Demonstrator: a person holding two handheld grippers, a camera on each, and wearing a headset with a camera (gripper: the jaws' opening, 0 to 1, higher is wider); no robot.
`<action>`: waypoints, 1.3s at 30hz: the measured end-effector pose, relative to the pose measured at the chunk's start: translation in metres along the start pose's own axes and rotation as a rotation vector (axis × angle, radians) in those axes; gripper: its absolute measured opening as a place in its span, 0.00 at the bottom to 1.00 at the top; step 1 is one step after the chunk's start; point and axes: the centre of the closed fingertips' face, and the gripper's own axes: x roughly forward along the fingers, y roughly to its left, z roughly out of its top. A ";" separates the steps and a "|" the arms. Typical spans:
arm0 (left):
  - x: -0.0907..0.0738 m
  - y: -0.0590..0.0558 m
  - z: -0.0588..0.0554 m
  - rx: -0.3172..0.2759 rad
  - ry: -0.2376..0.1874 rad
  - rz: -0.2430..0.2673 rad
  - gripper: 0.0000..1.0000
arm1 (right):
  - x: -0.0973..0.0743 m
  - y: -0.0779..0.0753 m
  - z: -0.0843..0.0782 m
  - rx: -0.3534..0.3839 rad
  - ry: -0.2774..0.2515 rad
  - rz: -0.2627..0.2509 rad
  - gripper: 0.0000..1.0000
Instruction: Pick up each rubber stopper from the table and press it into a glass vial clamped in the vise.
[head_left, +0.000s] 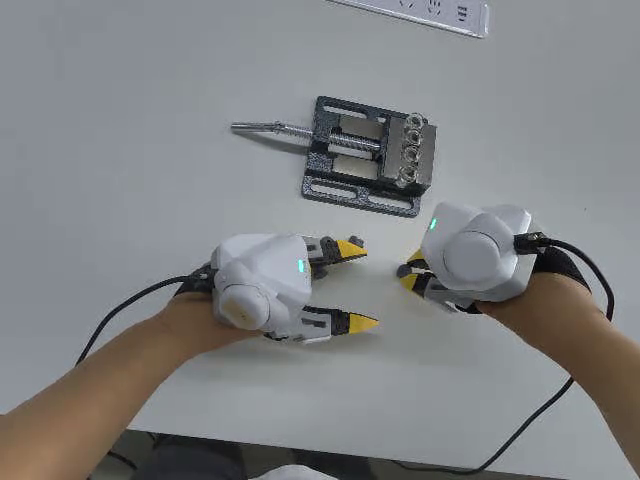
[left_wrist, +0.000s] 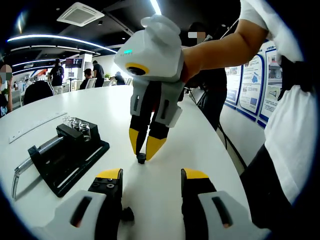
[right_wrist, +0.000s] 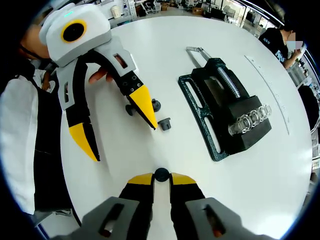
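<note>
My right gripper (right_wrist: 162, 181) is shut on a small dark rubber stopper (right_wrist: 161, 174). In the left gripper view that stopper (left_wrist: 141, 159) sits at the table surface under the right gripper (left_wrist: 144, 151). Two loose stoppers (right_wrist: 164, 123) (right_wrist: 156, 104) lie beside the upper yellow tip of my open left gripper (right_wrist: 122, 139). The black vise (head_left: 365, 160) stands beyond both grippers, holding a row of glass vials (head_left: 408, 155). In the head view the left gripper (head_left: 358, 284) is open and the right gripper (head_left: 410, 272) points toward it.
The vise's screw handle (head_left: 265, 128) sticks out to the left. A white power strip (head_left: 425, 12) lies at the table's far edge. Cables trail from both grippers off the table's near edge. People and chairs show in the room behind.
</note>
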 end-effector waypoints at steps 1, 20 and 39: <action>0.000 0.000 0.000 -0.001 -0.001 0.000 0.44 | 0.000 0.000 0.000 -0.001 0.001 0.000 0.11; -0.007 0.012 0.008 0.013 -0.013 0.025 0.44 | -0.024 -0.019 0.015 0.000 -0.016 -0.024 0.11; -0.027 0.054 0.033 -0.006 -0.076 0.110 0.44 | -0.054 -0.051 0.029 -0.008 -0.028 -0.053 0.11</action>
